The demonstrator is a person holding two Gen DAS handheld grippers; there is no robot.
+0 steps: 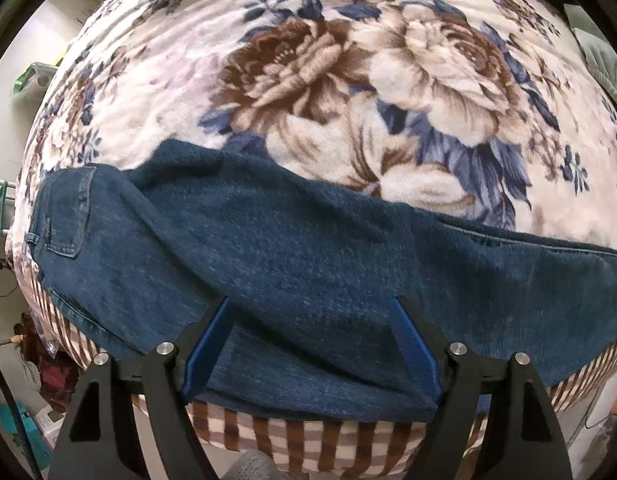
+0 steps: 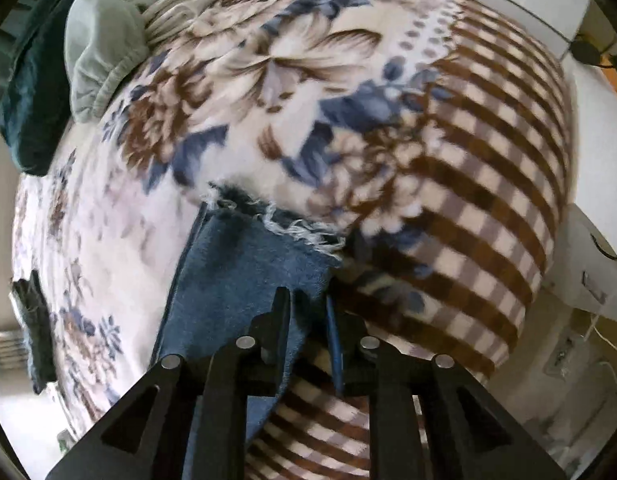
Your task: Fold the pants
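Dark blue denim pants [image 1: 292, 264] lie flat across the near edge of a bed covered by a floral blanket [image 1: 348, 80]. The waist and a back pocket [image 1: 66, 216] lie at the left. My left gripper [image 1: 312, 308] is open, its blue-padded fingers [image 1: 206, 344] spread wide over the pants' near edge, holding nothing. In the right wrist view the frayed leg hem [image 2: 268, 216] lies on the blanket [image 2: 268, 80]. My right gripper [image 2: 306, 300] is shut on the pants leg [image 2: 236, 280] near the hem.
A pale green garment [image 2: 100, 52] and a dark teal one [image 2: 24, 92] lie at the far side of the bed. The blanket's checked border [image 2: 488, 200] hangs over the bed edge. Floor clutter [image 1: 36, 360] sits left of the bed.
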